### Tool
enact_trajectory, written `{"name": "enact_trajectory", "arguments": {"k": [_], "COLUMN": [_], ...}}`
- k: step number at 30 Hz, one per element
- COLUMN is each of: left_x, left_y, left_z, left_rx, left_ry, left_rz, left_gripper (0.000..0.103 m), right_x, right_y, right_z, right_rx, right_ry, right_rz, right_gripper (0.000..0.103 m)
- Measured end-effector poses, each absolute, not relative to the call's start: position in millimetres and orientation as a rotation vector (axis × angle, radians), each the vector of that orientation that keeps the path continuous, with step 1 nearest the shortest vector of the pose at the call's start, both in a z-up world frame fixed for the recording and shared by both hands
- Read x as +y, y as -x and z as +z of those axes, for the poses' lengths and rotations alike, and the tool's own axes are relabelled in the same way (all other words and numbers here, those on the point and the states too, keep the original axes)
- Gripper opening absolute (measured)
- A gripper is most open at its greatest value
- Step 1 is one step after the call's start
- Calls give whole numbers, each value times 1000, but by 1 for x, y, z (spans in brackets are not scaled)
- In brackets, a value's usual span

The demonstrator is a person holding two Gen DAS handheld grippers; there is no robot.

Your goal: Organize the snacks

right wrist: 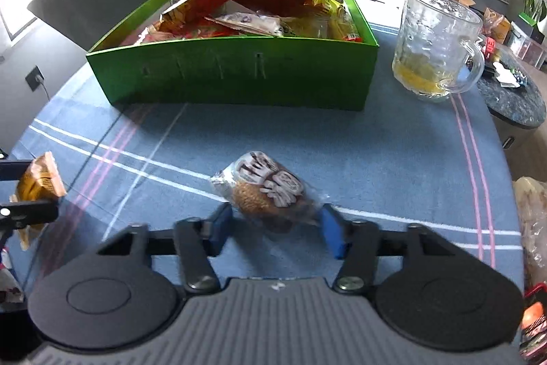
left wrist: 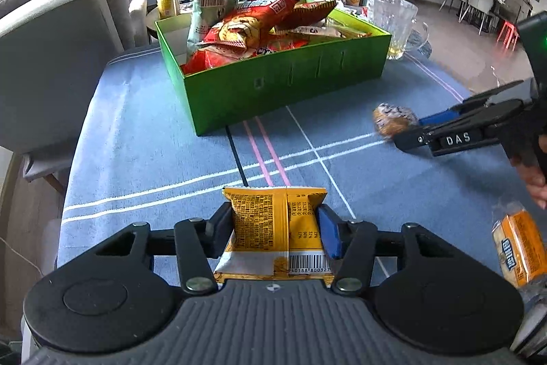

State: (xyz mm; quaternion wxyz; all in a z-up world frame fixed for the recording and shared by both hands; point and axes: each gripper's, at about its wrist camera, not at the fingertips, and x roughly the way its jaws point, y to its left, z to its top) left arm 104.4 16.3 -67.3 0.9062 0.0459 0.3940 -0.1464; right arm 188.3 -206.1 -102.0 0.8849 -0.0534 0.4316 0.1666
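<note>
A green box (left wrist: 280,91) full of snack packets stands at the back of the blue tablecloth; it also shows in the right wrist view (right wrist: 239,81). My left gripper (left wrist: 277,228) is shut on a yellow snack packet (left wrist: 273,224), held above the cloth in front of the box; the packet shows at the left edge of the right wrist view (right wrist: 39,182). My right gripper (right wrist: 273,224) is shut on a clear-wrapped brown pastry (right wrist: 270,194), held right of the box front; the left wrist view shows it (left wrist: 393,120) at my right gripper's tip (left wrist: 407,132).
A glass mug (right wrist: 434,47) with yellow liquid stands right of the box. An orange wrapped snack (left wrist: 519,248) lies at the cloth's right edge. A grey sofa (left wrist: 58,33) is on the left. A round dark side table (right wrist: 512,98) is beyond the right edge.
</note>
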Motion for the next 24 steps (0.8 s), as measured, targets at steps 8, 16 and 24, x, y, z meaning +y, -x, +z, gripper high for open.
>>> {"name": "enact_trajectory", "arguments": {"k": [8,16,24], "left_x": [18,22,22], "left_y": [-104,-101,-101], "left_z": [-67,-63,-61], "left_rx": [812,801,789], "left_ry": [-58,-14,-1], "left_rz": [-299,-288,-288], "left_gripper": [49,49,49], "right_x": [-199,-200,-185], "right_y": [-162,-187,-209], "right_z": [-84,-78,-105], "right_rx": [907,828,890], "right_ry": [110,140,181], "right_rz": [541,512,479], "right_gripper": [87,101,101]}}
